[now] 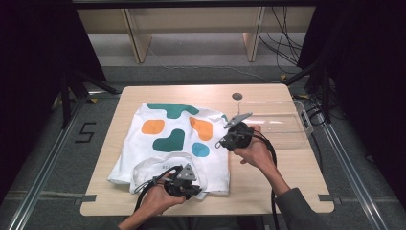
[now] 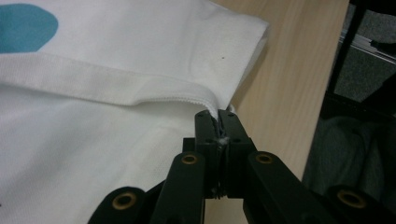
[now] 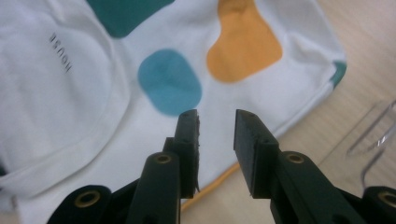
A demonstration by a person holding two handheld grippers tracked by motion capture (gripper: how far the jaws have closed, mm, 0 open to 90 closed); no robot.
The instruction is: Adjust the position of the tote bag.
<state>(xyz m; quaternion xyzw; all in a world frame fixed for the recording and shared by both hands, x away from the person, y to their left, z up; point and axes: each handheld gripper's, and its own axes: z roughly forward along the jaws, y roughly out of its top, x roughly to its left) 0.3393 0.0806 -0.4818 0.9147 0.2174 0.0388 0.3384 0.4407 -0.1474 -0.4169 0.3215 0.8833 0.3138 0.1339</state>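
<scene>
High view: we see one white T-shirt printed with coloured blobs, lying partly folded on the wooden table, its collar toward the near edge. One clear plastic tray stands on the table's far right, just beside the shirt. Two grippers are at work. We hold the left gripper low at the shirt's near right corner; the left gripper view shows its jaws pinched tight on the fabric edge beside the ribbed collar band. We hold the right gripper above the shirt's right side; in the right gripper view its jaws stand a narrow way apart with nothing between them, over the shirt near a blue blob and an orange blob.

We judge the step in hand to be a fold of the shirt's right side. To do it well, we would keep the left pinch firm so the corner does not slip, bring the free gripper down on the right hem farther up, take a single layer, then carry both points across together and level, so the fold line runs straight and the tray stays untouched.

Blobs counted in the high view: two green, two orange, one blue.
</scene>
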